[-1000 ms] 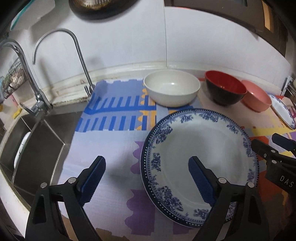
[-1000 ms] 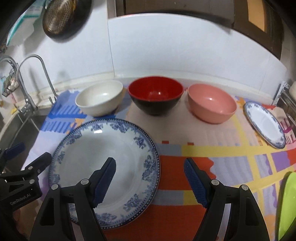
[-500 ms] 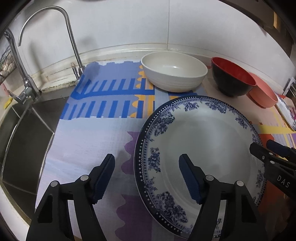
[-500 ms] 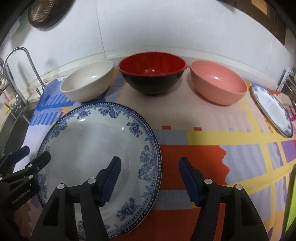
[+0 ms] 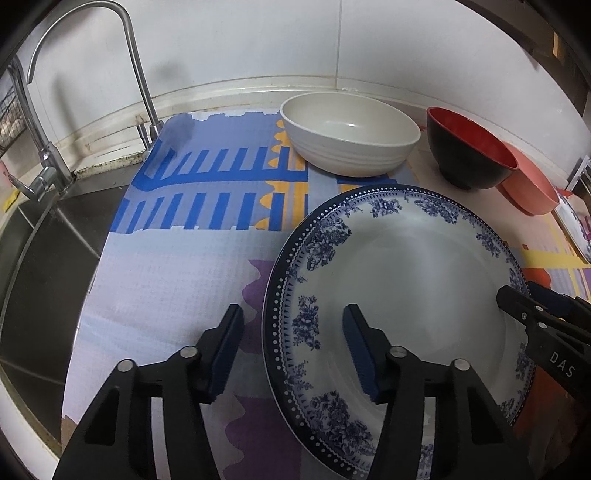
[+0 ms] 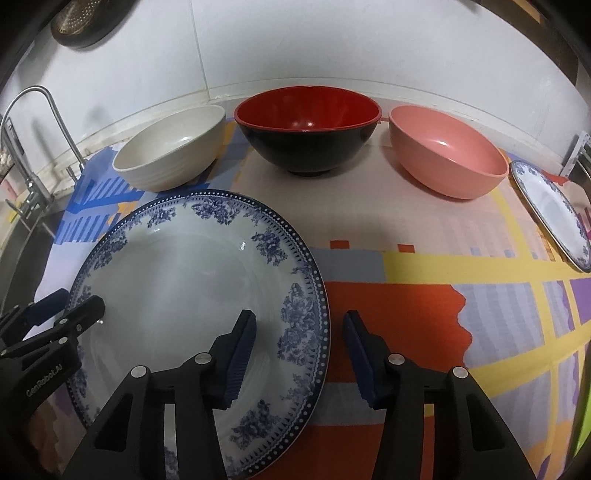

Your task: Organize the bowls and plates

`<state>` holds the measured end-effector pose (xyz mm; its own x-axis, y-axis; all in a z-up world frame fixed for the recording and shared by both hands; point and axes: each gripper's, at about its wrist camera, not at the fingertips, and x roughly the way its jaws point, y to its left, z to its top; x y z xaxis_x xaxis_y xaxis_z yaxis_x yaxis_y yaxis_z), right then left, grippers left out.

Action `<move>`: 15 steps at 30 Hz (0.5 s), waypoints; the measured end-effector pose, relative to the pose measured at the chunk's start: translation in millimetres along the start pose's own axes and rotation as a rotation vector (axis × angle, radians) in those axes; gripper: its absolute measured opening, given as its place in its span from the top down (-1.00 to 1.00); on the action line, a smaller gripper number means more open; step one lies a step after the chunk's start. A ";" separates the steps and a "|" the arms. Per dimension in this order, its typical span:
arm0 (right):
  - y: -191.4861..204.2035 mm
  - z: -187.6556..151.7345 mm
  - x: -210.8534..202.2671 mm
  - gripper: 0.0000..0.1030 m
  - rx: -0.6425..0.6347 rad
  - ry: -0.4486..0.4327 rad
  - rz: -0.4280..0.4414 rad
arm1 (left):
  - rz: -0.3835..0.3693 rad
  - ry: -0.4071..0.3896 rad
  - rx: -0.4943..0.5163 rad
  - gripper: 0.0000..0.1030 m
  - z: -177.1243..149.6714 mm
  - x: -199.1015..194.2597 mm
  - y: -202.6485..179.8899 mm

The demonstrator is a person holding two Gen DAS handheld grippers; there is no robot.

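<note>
A large blue-and-white floral plate lies flat on the patterned mat. My left gripper straddles its left rim and my right gripper straddles its right rim. Both pairs of jaws are closing, one pad over the plate and one outside it, and gaps still show on either side of the rim. Behind the plate stand a white bowl, a red-and-black bowl and a pink bowl in a row. A smaller blue-patterned plate lies at the far right.
A steel sink with a tall faucet borders the mat on the left. The tiled wall runs close behind the bowls. A strainer hangs on the wall. A green object shows at the right edge.
Both grippers have come down closer to the large plate, and their jaws have narrowed around its opposite rims. The plate and bowls have stayed in place.
</note>
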<state>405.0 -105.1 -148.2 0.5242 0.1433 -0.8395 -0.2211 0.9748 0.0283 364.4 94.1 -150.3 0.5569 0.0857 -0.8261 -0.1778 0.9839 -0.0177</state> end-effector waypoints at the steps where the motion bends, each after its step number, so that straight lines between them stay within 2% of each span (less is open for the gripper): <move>1: 0.0 0.0 0.1 0.10 -0.001 -0.001 0.001 | -0.006 0.001 -0.003 0.05 0.2 0.0 0.2; 4: 1.0 0.6 0.4 0.20 -0.007 -0.005 0.002 | -0.018 0.003 -0.004 0.20 0.8 0.1 -0.9; 6: 2.0 1.0 0.6 0.26 -0.011 -0.005 0.009 | -0.019 0.005 -0.006 0.21 1.1 -0.1 -1.5; 15: 2.4 0.8 0.3 0.28 -0.026 -0.003 0.003 | -0.012 0.016 -0.010 0.29 -0.2 -2.0 -0.3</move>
<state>405.2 -102.6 -147.9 0.5258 0.1466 -0.8379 -0.2437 0.9697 0.0167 363.2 93.6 -148.8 0.5463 0.0710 -0.8346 -0.1790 0.9833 -0.0335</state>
